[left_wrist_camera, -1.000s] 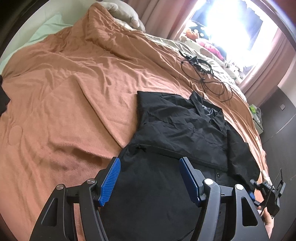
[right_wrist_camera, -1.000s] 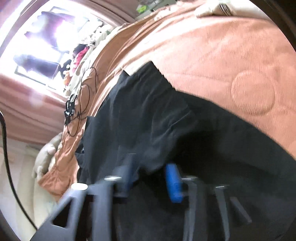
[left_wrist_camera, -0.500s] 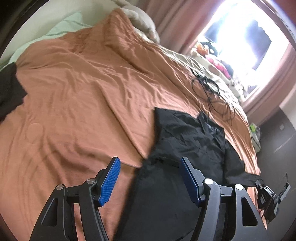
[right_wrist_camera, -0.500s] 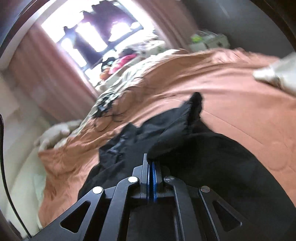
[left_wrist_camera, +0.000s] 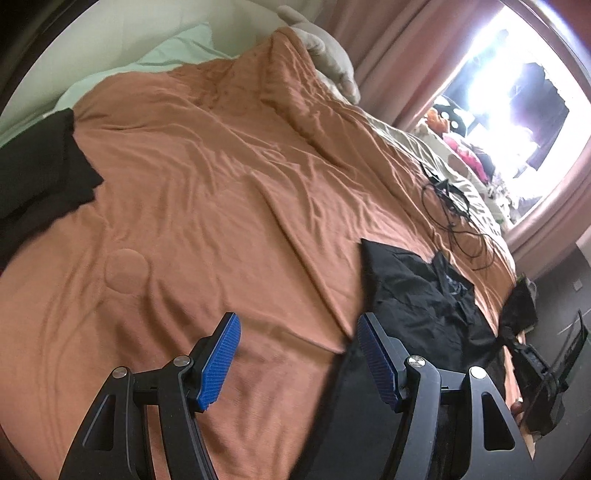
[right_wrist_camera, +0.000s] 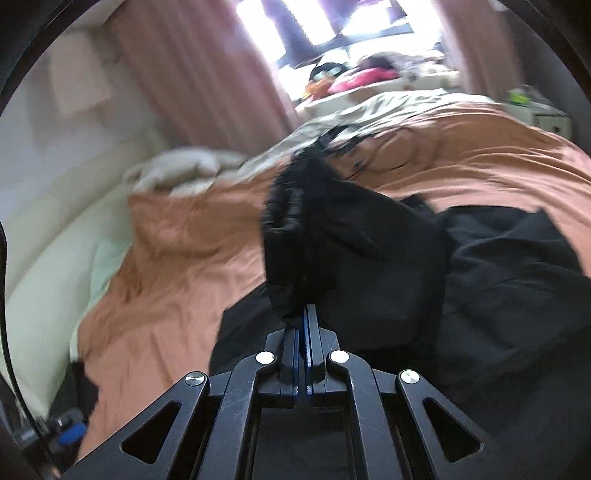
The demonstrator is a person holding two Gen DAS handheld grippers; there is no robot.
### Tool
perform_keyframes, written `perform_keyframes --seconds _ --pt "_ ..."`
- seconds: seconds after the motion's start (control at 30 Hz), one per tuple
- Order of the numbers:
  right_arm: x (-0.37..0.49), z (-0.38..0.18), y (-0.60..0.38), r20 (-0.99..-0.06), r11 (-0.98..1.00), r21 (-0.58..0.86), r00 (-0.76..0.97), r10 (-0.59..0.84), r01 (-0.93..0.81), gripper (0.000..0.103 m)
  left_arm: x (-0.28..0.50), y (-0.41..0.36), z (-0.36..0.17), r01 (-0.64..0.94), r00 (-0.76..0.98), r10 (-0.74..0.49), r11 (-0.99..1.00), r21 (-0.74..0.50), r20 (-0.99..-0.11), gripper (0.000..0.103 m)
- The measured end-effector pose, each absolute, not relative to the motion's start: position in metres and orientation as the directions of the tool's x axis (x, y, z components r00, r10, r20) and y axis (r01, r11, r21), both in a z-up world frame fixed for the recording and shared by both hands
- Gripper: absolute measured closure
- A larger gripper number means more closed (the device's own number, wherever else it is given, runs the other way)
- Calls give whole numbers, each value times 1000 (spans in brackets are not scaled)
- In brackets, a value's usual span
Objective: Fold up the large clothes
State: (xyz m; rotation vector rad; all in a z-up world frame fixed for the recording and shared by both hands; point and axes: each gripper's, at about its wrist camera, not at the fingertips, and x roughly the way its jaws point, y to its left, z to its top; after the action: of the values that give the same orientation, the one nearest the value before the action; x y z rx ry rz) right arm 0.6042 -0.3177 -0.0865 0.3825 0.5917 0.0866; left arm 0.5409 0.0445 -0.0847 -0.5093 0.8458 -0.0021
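A black collared shirt (left_wrist_camera: 417, 299) lies on the orange bedspread (left_wrist_camera: 221, 192), partly folded, collar toward the window. My left gripper (left_wrist_camera: 295, 354) is open and empty above the bedspread, just left of the shirt's edge. My right gripper (right_wrist_camera: 306, 314) is shut on a sleeve of the black shirt (right_wrist_camera: 332, 229) and holds it lifted above the rest of the shirt (right_wrist_camera: 509, 266). The right gripper also shows at the right edge of the left wrist view (left_wrist_camera: 532, 354), with the sleeve (left_wrist_camera: 519, 306) hanging up from it.
A tangle of black cables (left_wrist_camera: 450, 210) lies on the bed beyond the shirt. Another dark garment (left_wrist_camera: 40, 162) lies at the bed's left edge. White pillows (left_wrist_camera: 328, 59) and a pale green sheet (left_wrist_camera: 155, 62) are at the head. A curtained window (right_wrist_camera: 332, 22) is behind.
My right gripper has shut on the sleeve and lifted it up off the shirt. My left gripper has moved back and to the left, off the shirt, staying open.
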Motion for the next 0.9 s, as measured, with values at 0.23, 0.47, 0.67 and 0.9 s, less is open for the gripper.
perform_keyframes --seconds 0.23,0.47,0.67,0.9 --pt "616 -114 -271 -610 880 459 676 414 -124 31 542 52 -86 -203 670 -202 875 -439 -714 36" --pt "581 -104 -324 -620 879 476 698 358 -28 30 546 32 -85 -171 667 -231 877 -448 -708 36" --pt "538 -103 -404 -611 841 524 747 260 136 30 550 -2 -79 -108 658 -254 900 -423 -709 36" --pt "506 -119 -492 -637 783 531 762 115 325 30 552 -39 -80 -60 640 -245 929 -365 -728 35"
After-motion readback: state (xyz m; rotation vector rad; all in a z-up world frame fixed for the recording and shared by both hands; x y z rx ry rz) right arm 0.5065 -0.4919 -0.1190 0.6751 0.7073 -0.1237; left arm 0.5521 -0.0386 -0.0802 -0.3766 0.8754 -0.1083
